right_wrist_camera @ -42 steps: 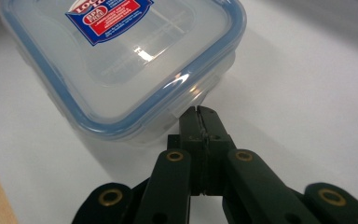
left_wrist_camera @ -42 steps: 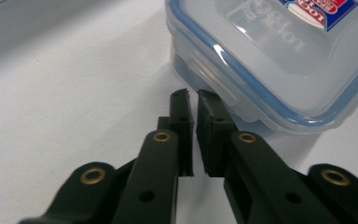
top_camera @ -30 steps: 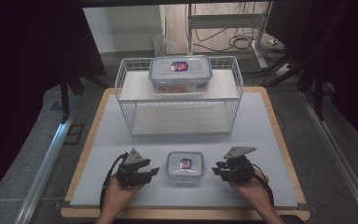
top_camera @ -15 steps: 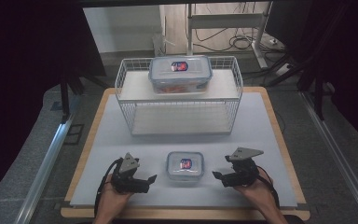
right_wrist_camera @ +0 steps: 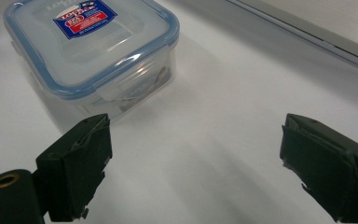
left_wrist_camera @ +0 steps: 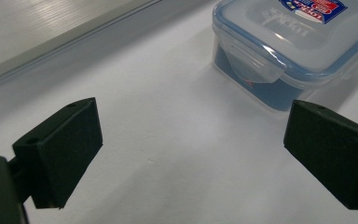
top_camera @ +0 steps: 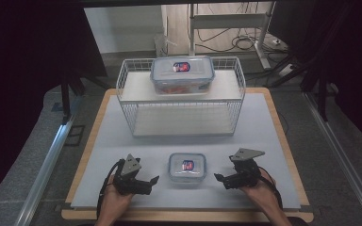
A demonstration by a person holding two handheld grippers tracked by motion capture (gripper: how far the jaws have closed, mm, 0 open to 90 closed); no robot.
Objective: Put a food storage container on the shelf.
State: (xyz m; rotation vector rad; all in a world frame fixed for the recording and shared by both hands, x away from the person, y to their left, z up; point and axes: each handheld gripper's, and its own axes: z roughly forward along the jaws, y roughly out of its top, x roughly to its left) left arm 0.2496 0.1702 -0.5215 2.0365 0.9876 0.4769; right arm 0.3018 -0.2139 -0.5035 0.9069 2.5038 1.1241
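While you held both grippers low near the front edge of the worktop point(top_camera: 122, 141), the small container point(top_camera: 187, 167) sat between them, touching neither. Left gripper point(top_camera: 147, 181) was at the container's left, jaws spread wide, nothing between them. In the left gripper view the small container point(left_wrist_camera: 292, 46) was ahead and to the right of the jaws, clear lid with blue seal, red-and-blue label on top, side latch flap facing the camera. Bare white worktop point(left_wrist_camera: 168, 140) lay between the jaws.

Right gripper point(top_camera: 222, 181) was at the container's right, jaws also wide apart and empty. In the right gripper view the small container point(right_wrist_camera: 91, 51) was ahead and left, close to the left jaw but with a gap; a latch flap showed on the near side. Contents too blurred to tell.

Your left hand point(top_camera: 115, 200) and right hand point(top_camera: 259, 188) came in over the front edge. Each gripper carried a grey three-cornered plate on top.

At the back of the worktop stood a white wire rack point(top_camera: 181, 101) with a shelf. The large container point(top_camera: 182, 75) sat on its top shelf, about centred, lid on, same label style. Something orange-red was inside; couldn't make out what.
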